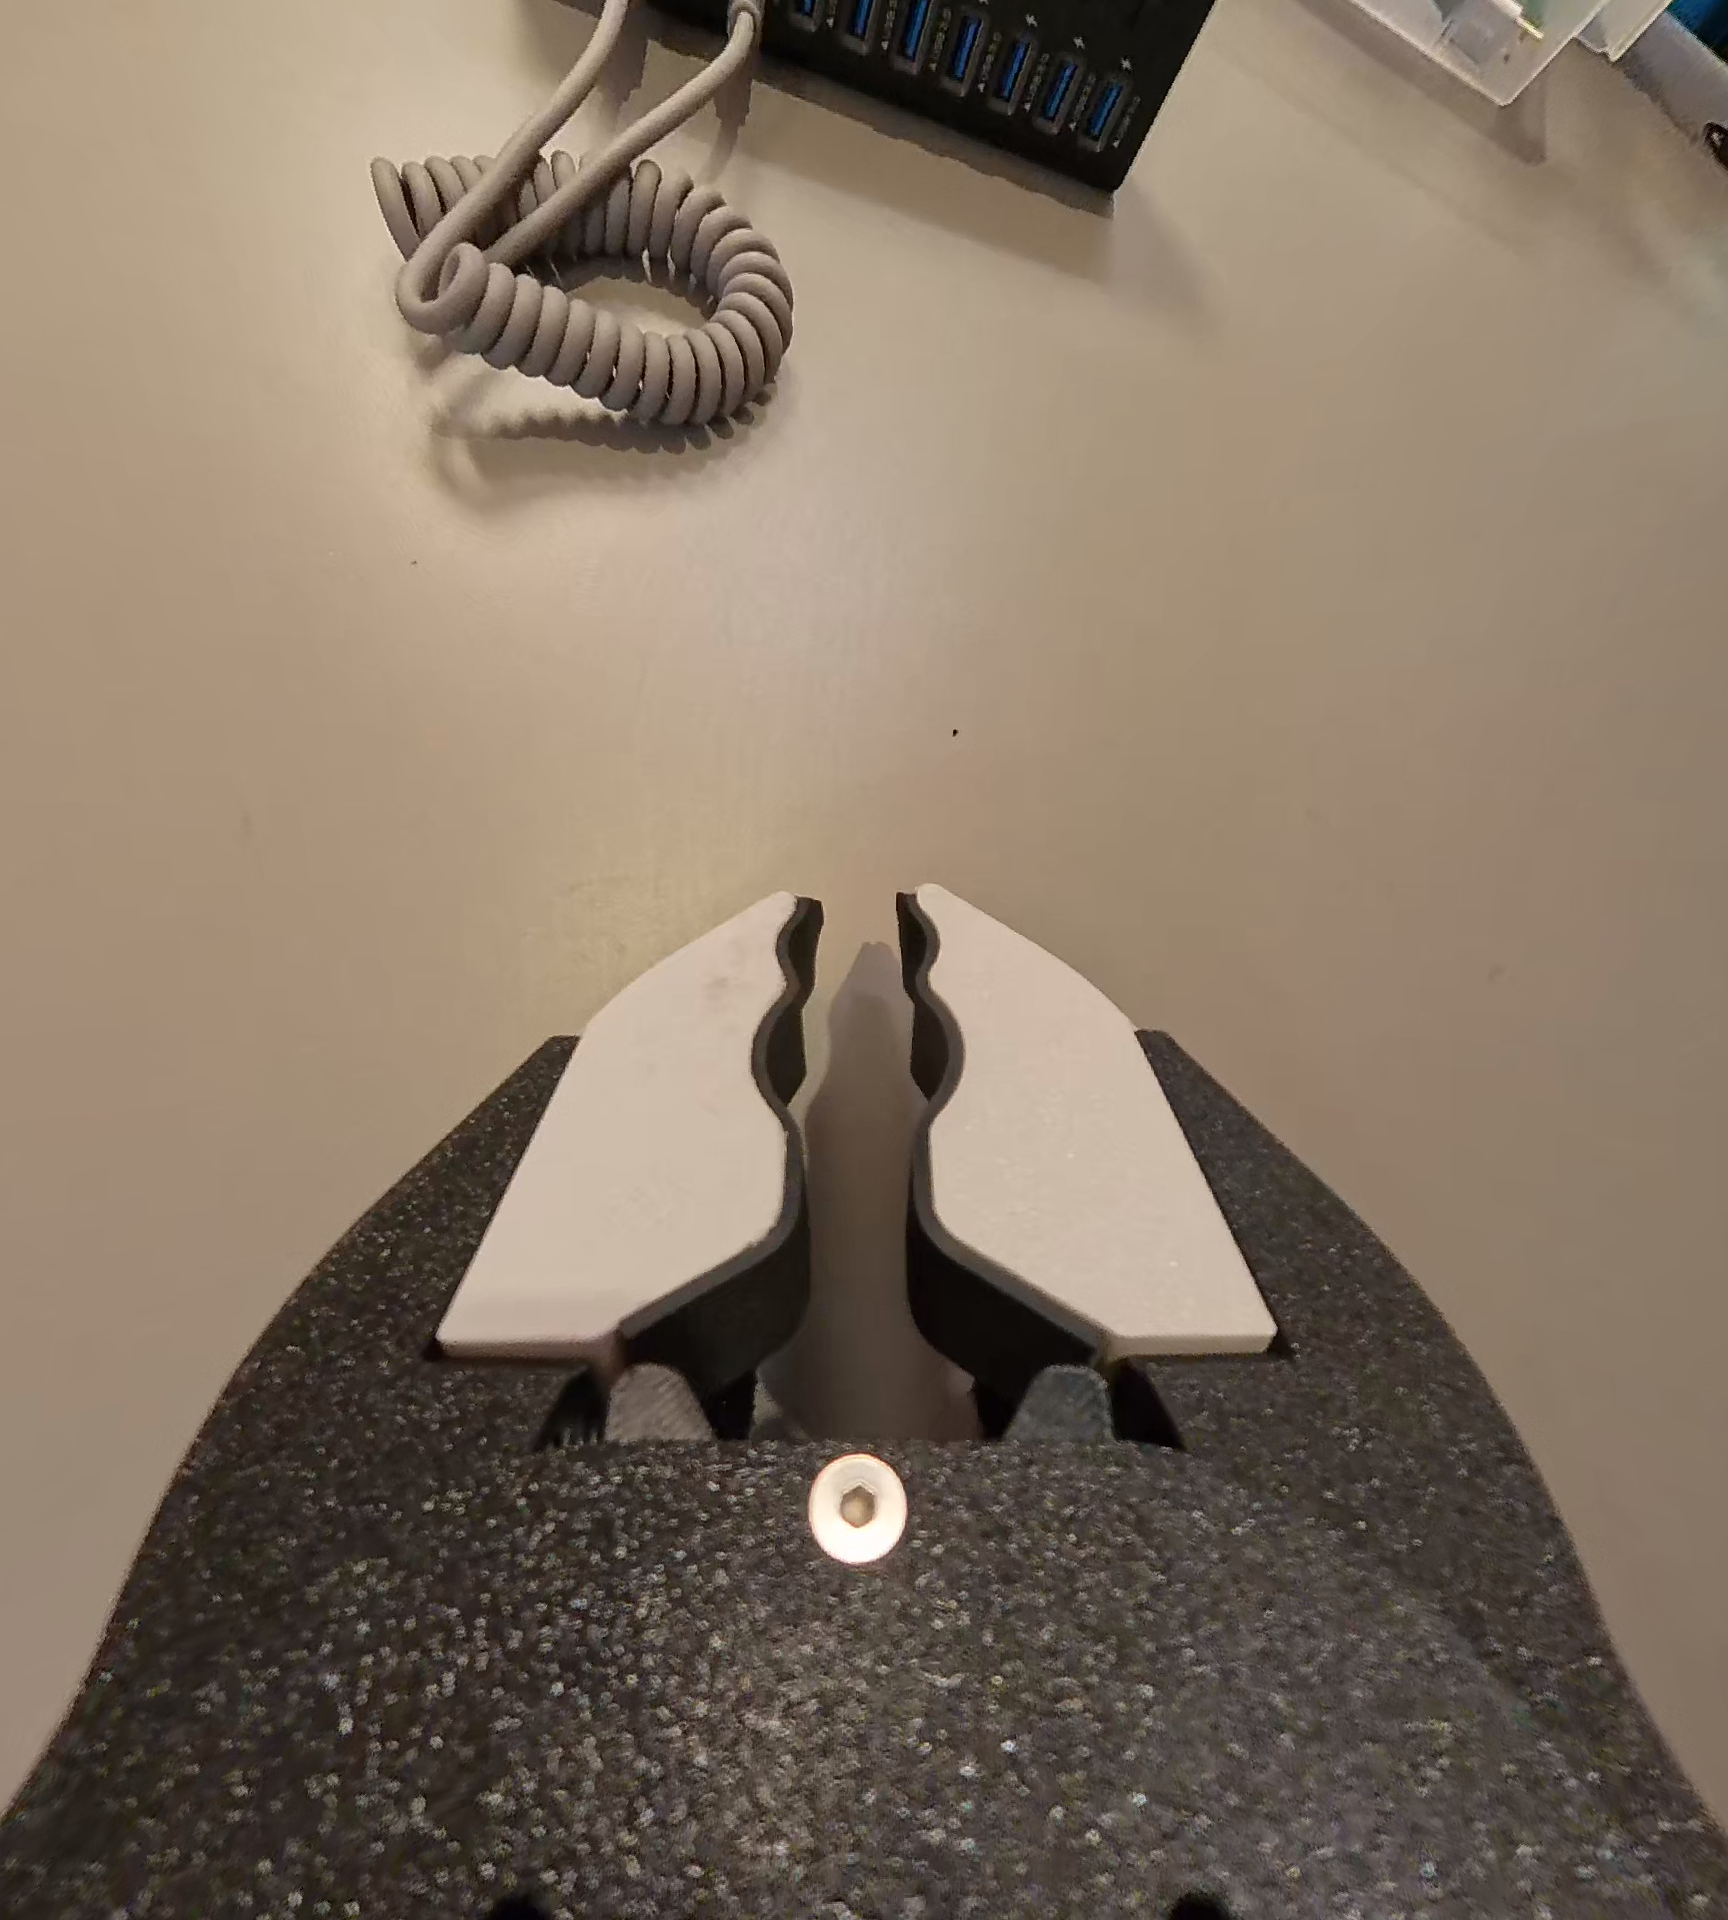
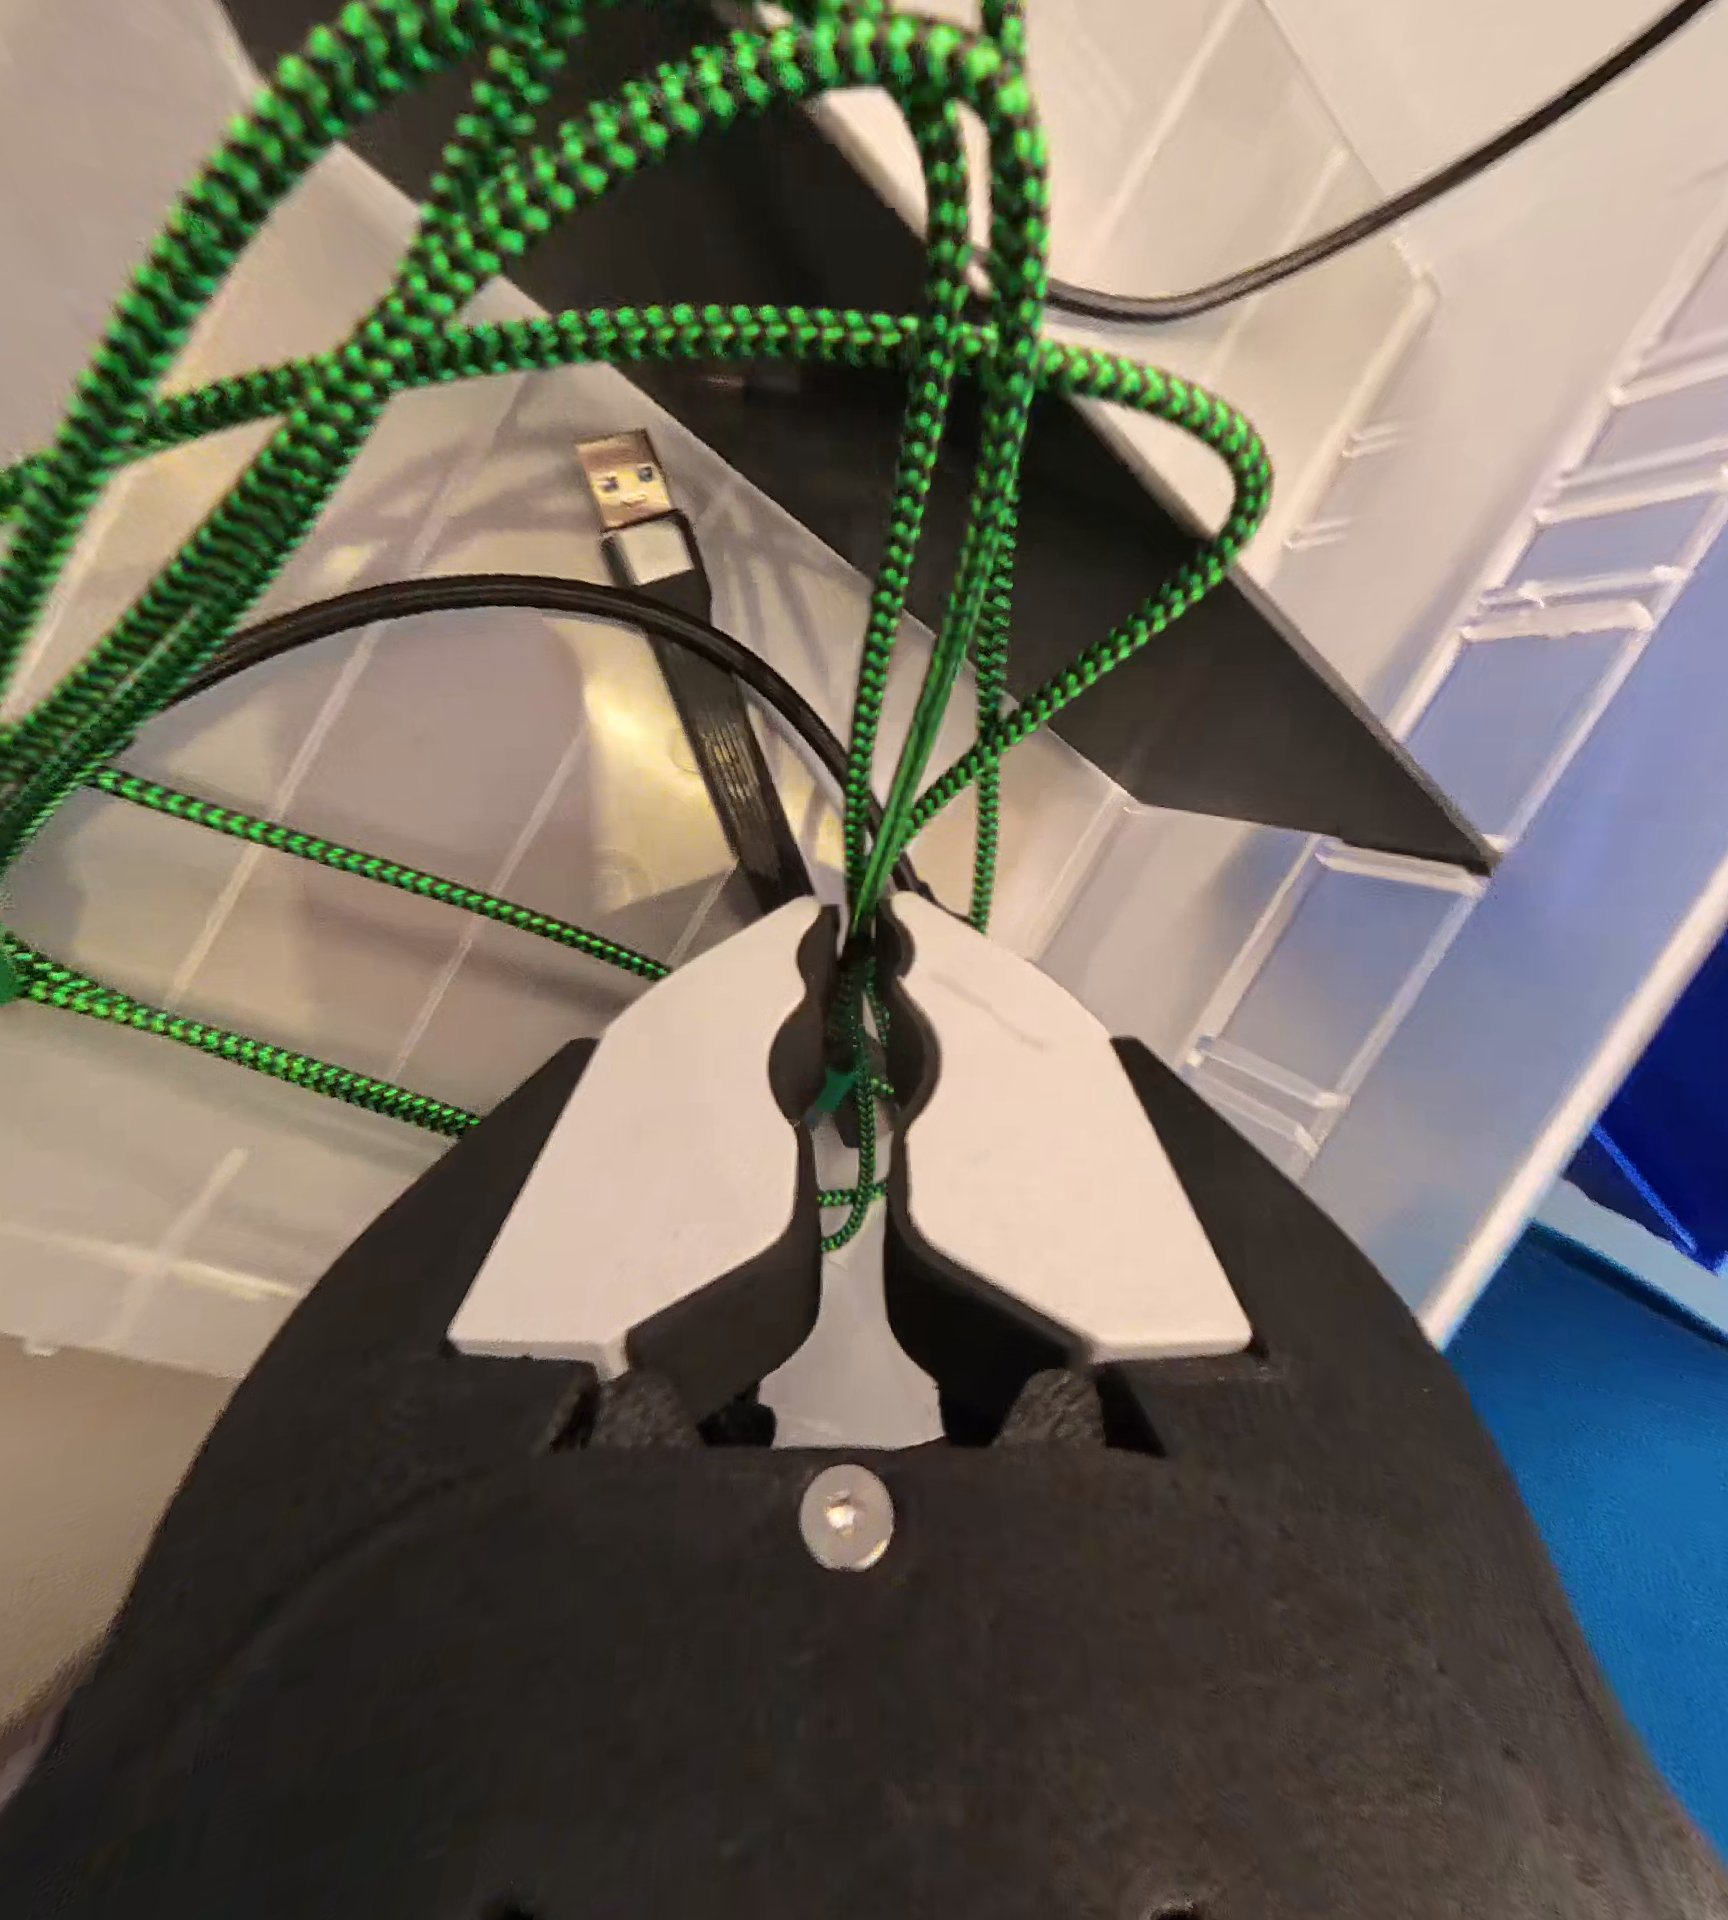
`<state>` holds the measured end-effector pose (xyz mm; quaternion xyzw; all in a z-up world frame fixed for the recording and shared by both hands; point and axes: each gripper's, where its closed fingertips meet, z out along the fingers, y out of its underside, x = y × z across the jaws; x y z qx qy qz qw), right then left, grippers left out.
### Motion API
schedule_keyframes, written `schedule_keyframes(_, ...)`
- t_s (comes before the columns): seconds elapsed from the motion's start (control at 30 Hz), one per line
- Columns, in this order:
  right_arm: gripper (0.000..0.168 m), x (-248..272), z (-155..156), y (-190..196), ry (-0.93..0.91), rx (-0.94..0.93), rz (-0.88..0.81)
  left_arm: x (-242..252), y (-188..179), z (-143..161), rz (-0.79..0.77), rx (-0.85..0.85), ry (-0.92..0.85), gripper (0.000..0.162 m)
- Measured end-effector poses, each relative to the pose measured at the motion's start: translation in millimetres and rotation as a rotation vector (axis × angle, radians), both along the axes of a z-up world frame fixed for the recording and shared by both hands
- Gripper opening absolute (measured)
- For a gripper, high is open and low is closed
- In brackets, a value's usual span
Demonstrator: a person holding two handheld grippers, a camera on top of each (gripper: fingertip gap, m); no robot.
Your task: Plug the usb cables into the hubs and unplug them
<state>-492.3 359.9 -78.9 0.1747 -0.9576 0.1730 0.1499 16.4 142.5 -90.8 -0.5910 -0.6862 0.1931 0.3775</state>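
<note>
In the left wrist view, a black USB hub [image 1: 995, 73] with a row of blue ports lies at the top edge of the table. A grey coiled cable [image 1: 611, 301] lies in front of it, its ends running up towards the hub. My left gripper [image 1: 860, 914] hovers well short of both, slightly open and empty. In the right wrist view, my right gripper [image 2: 858, 935] is shut on a green-and-black braided cable [image 2: 631, 332], whose loops hang tangled in front. A flat black cable with a silver USB plug [image 2: 631, 488] lies in a clear plastic bin [image 2: 320, 935] beyond.
A beige table [image 1: 1151, 520] fills the left wrist view, with a clear plastic box [image 1: 1462, 42] at the top right corner. In the right wrist view there is a thin black round cable [image 2: 424, 603], a dark panel [image 2: 1203, 623] over the bin, and a blue bin [image 2: 1722, 1039] at the right. Some 55 cm of space lies between my two pairs of fingers.
</note>
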Motion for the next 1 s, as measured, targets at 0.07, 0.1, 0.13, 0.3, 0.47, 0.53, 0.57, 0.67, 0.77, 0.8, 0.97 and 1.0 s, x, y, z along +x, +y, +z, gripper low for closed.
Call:
schedule_keyframes(0.07, 0.017, 0.2, 8.2, 3.6, 0.027, -0.003, -0.011, 0.7, 0.0, 0.9, -0.001, 0.003, 0.005, 0.015)
schedule_keyframes(0.1, 0.021, 1.2, 13.2, 5.3, 0.031, -0.011, -0.009, 0.9, 0.3, 1.1, -0.004, 0.003, 0.005, 0.015)
schedule_keyframes(0.13, 0.023, 2.6, 18.5, 6.6, 0.027, -0.024, -0.007, 1.0, 0.7, 1.0, -0.008, 0.004, 0.004, 0.015)
schedule_keyframes(0.3, 0.028, 2.6, 54.6, 9.2, 0.008, -0.117, -0.037, 0.5, 3.0, 0.9, -0.019, -0.001, 0.002, 0.015)
schedule_keyframes(0.47, 0.029, 35.8, 98.8, -10.4, -0.101, -0.255, -0.085, -2.3, 2.5, 5.9, 0.001, 0.026, 0.033, 0.017)
schedule_keyframes(0.53, 0.03, 77.0, 114.2, -28.3, -0.186, -0.301, -0.045, -5.3, 3.9, 10.0, 0.008, 0.045, 0.059, 0.017)
schedule_keyframes(0.57, 0.03, 100.5, 120.4, -38.4, -0.222, -0.319, -0.019, -7.1, 4.4, 12.2, 0.013, 0.052, 0.073, 0.018)
schedule_keyframes(0.67, 0.03, 176.9, 127.2, -69.9, -0.341, -0.354, 0.051, -11.5, 6.5, 18.1, 0.021, 0.061, 0.106, 0.019)
schedule_keyframes(0.77, 0.03, 244.0, 114.2, -103.8, -0.436, -0.376, 0.108, -14.1, 6.8, 23.2, 0.033, 0.058, 0.134, 0.019)
schedule_keyframes(0.8, 0.032, 258.1, 104.4, -116.1, -0.439, -0.372, 0.118, -15.0, 6.7, 25.0, 0.038, 0.061, 0.146, 0.019)
schedule_keyframes(0.97, 0.048, 275.7, 56.6, -180.1, -0.428, -0.318, 0.074, -18.1, 7.7, 27.2, 0.047, 0.084, 0.175, 0.019)
schedule_keyframes(1.0, 0.048, 278.7, 49.0, -187.8, -0.448, -0.284, 0.071, -18.3, 7.4, 26.5, 0.049, 0.084, 0.175, 0.019)
